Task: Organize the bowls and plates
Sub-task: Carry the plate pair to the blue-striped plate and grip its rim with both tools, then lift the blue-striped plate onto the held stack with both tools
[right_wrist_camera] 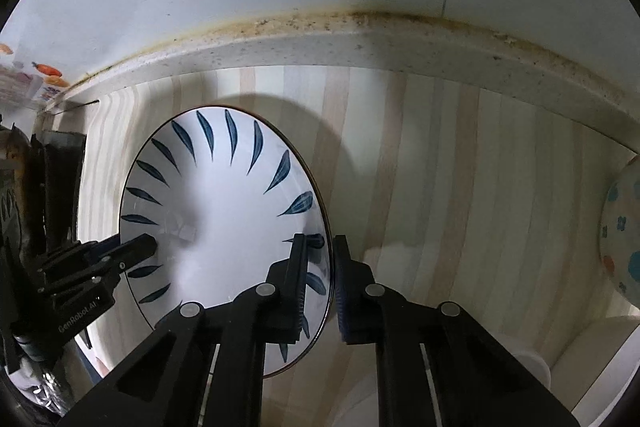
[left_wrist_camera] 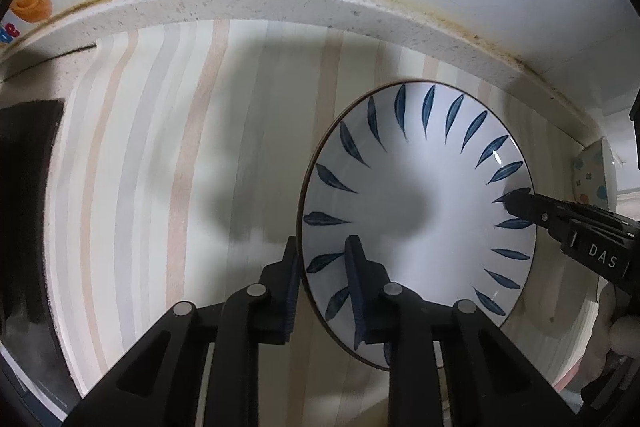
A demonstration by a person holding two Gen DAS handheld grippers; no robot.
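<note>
The left gripper [left_wrist_camera: 322, 247] is sitting nearest in its own view, its two fingers straddling the near-left rim of the leaf-patterned plate [left_wrist_camera: 416, 187], one finger inside the dish and one outside, pinching the rim between them. Opposite it, the right gripper [right_wrist_camera: 320, 247] is doing the same on the plate's other edge, its fingers nipping the rim from either side. The plate itself, white with dark blue leaf strokes running round its border, is lying flat on the striped mat that covers the table [left_wrist_camera: 160, 147], close to the speckled stone ledge [left_wrist_camera: 280, 3] at the foot of the wall.

To my eye the step in hand is the two-handed grasp: both rims are being held, and the plate is not yet looking lifted. The next move is calling for both hands to be rising together and evenly, so the plate is staying level and neither pinch is sliding off the smooth glaze, then carrying it to wherever the plates are being gathered.

Around it, a floral bowl [right_wrist_camera: 624, 227] with blue and orange flowers is standing off to the right, apart from the plate. More pale crockery [right_wrist_camera: 528, 367] is showing low on that side, too cut off to name. A dark object [left_wrist_camera: 28, 207] is bordering the mat on the left. The ledge behind is leaving little room backward, so the lift is wanting to be upward first.
</note>
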